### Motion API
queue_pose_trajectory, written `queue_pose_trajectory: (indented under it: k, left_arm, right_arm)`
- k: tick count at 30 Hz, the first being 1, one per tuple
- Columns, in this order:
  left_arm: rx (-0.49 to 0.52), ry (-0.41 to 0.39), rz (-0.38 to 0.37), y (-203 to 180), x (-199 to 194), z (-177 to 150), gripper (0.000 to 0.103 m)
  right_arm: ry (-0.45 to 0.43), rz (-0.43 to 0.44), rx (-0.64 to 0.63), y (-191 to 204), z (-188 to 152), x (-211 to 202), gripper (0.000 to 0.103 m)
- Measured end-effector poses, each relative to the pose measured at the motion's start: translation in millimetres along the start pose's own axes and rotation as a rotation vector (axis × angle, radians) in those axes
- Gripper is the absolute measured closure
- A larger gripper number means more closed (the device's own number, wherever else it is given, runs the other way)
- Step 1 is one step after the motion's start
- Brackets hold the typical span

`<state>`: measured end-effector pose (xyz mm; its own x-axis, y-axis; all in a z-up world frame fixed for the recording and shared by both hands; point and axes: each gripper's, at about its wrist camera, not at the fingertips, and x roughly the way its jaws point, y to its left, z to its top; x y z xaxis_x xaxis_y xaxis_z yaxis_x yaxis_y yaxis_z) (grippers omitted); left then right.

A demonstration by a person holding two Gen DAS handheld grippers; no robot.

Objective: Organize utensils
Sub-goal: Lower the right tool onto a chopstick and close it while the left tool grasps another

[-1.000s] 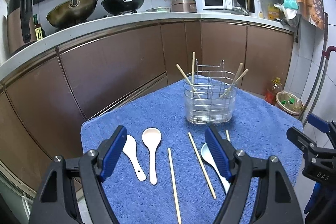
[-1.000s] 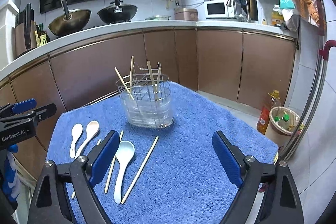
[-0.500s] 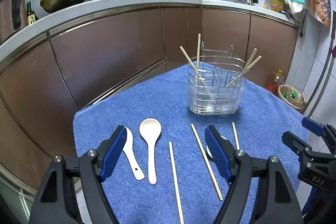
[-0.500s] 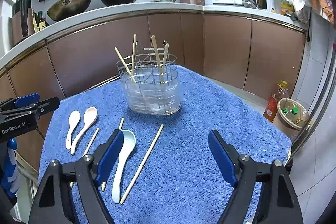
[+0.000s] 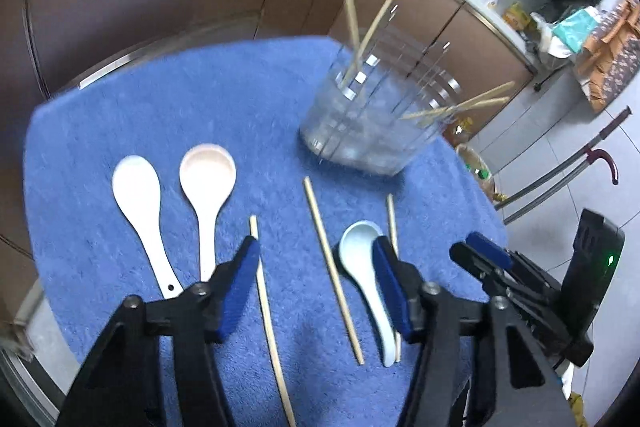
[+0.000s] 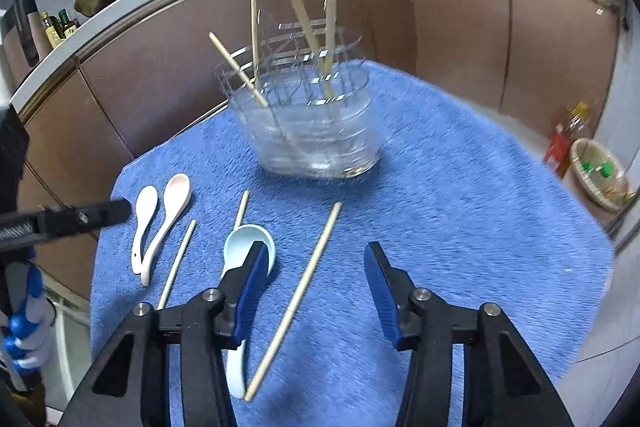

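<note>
Loose utensils lie on a blue towel (image 5: 168, 99) in the lower half of the left wrist view: a white spoon (image 5: 141, 203), a pinkish spoon (image 5: 208, 187) just beside it, a pale blue spoon (image 5: 362, 259) and 3 chopsticks (image 5: 330, 267) flat among them. Toward the upper right stands the clear utensil holder (image 5: 372, 123) with 4 more chopsticks leaning out of it. The left hand-held gripper (image 5: 316, 287) hovers over the middle chopsticks, jaws spread, gripping nothing. In the right wrist view the right hand-held gripper (image 6: 316, 291) is likewise spread and empty above another chopstick (image 6: 296, 295). Brown cabinets (image 6: 452, 27) fill the background.
</note>
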<state>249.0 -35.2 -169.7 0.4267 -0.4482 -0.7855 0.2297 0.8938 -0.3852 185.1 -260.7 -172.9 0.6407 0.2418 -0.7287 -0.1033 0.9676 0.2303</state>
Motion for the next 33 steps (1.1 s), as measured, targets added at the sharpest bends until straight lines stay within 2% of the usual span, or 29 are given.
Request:
queue_pose_trajectory:
  k: [3,7,11,17,23,25,33]
  left_arm:
    - [-0.027,0.063,0.039,8,22,2,0.064]
    - [-0.027,0.126,0.094,15,48,7,0.07]
    - [-0.022,0.163,0.129,18,65,11,0.078]
    - [-0.038,0.209,0.185,27,84,9,0.09]
    - [0.01,0.223,0.231,19,91,12,0.09]
    - [0.012,0.233,0.234,18,92,13,0.09]
    - [-0.001,0.286,0.232,17,102,28,0.091]
  right_arm:
    - [0.063,0.042,0.025,-3,7,23,0.067]
    - [0.136,0.051,0.068,-11,22,52,0.078]
    - [0.192,0.028,0.081,-14,31,75,0.085]
    - [0.274,-0.034,0.037,-4,32,103,0.09]
    - [0.29,-0.064,0.014,2,33,108,0.092]
    - [0.299,-0.072,0.01,3,34,110,0.096]
    - [0.337,-0.113,-0.04,12,41,115,0.096]
